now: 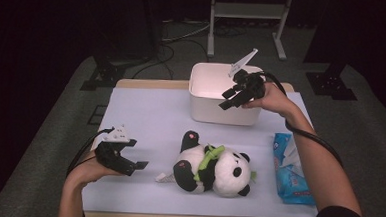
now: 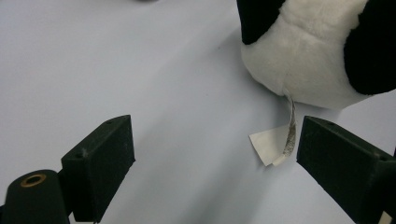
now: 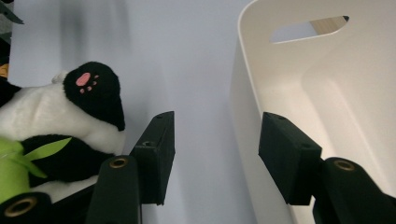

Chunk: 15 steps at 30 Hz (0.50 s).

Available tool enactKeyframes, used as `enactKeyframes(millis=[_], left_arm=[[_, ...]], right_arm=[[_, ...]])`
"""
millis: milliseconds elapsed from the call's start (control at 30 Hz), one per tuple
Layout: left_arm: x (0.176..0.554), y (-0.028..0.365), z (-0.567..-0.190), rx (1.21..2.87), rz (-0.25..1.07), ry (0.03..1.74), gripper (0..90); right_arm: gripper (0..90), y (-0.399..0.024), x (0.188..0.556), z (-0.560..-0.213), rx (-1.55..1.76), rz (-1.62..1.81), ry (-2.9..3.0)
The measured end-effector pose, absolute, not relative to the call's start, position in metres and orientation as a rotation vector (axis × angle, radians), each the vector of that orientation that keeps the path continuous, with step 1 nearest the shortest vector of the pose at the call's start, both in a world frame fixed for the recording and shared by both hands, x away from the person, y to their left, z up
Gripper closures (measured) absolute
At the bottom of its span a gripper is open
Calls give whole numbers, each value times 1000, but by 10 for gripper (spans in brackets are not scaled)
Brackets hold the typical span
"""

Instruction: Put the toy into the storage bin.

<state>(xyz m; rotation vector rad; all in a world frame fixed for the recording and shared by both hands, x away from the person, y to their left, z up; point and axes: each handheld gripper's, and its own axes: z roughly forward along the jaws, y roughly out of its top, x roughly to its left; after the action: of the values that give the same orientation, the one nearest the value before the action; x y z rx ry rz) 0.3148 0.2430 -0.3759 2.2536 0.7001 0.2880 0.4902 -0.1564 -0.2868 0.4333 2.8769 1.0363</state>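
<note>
Here the jaws of the right gripper (image 1: 230,100) stand apart with nothing between their pads; they hang over the front rim of the white bin (image 1: 224,112), one jaw outside the wall and the other over its hollow. In the right gripper view the bin (image 3: 322,93) is cut off at the right edge, and through its handle slot only a sliver of what lies behind can be seen.

The left gripper (image 1: 135,164) rests low over the white surface (image 1: 146,111), its jaws spread wide and empty, pointing toward the panda plush (image 1: 213,169). In the left gripper view the panda (image 2: 308,51) is cropped at the top, showing just white belly and black limbs, while its sewn-in tag (image 2: 273,144) lies flat on the surface just beside one jaw.

The panda lies on its side near the front edge, a green bamboo sprig (image 1: 209,157) across its chest. A blue tissue pack (image 1: 290,168) sits to its right, partly covered by the person's right forearm.
</note>
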Motion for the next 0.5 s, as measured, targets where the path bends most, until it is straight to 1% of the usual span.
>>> enactKeyframes(millis=[500], left_arm=[[316, 246, -380, 2239, 264, 716, 104]], right_arm=[[522, -147, 516, -296, 453, 984, 2875]])
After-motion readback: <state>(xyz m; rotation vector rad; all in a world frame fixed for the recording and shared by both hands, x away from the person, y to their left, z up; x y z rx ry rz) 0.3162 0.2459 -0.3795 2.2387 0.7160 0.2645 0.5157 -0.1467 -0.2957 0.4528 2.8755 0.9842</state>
